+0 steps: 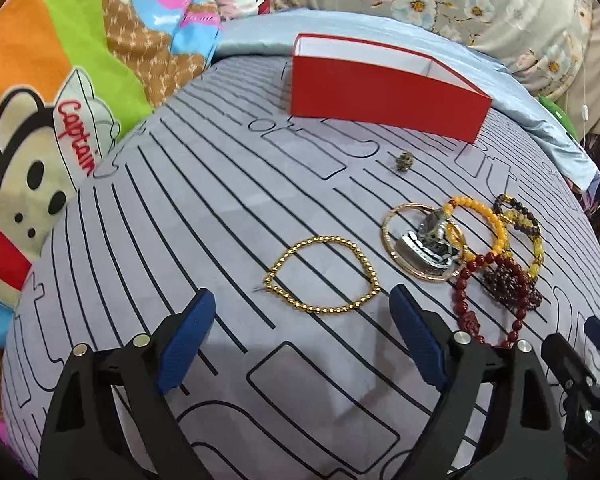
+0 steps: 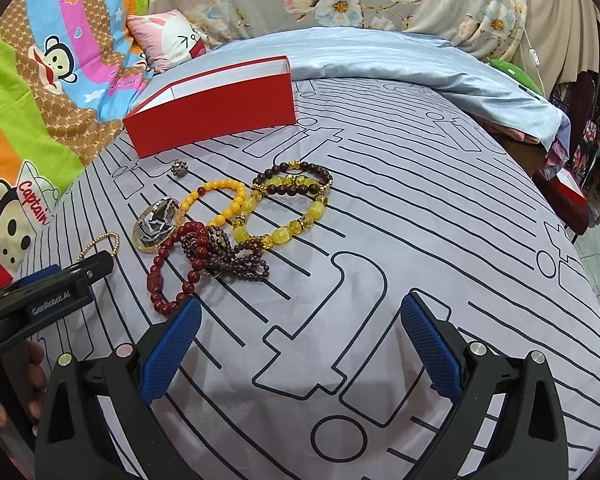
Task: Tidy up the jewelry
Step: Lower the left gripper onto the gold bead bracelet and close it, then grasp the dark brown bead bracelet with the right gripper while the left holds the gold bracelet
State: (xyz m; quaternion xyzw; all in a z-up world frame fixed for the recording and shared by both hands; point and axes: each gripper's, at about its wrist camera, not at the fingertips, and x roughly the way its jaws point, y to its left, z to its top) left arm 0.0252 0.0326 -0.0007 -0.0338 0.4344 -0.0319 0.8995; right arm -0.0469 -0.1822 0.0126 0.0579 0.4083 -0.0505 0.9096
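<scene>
A gold bead bracelet (image 1: 324,276) lies on the grey lined sheet just ahead of my open, empty left gripper (image 1: 300,312); part of it shows in the right wrist view (image 2: 100,242). A pile of jewelry lies to its right: a watch inside a gold bangle (image 1: 424,244), an orange bead bracelet (image 2: 216,200), a yellow and dark bead bracelet (image 2: 292,200), red bead strands (image 2: 188,256). A small ring (image 1: 403,159) lies apart, near the open red box (image 1: 380,92). My right gripper (image 2: 300,320) is open and empty, near the pile's right side.
Cartoon-print bedding (image 1: 40,120) lies to the left, a floral cover (image 2: 340,0) and a pale blue sheet (image 2: 380,56) behind the box. The bed edge drops off at the right (image 2: 588,240).
</scene>
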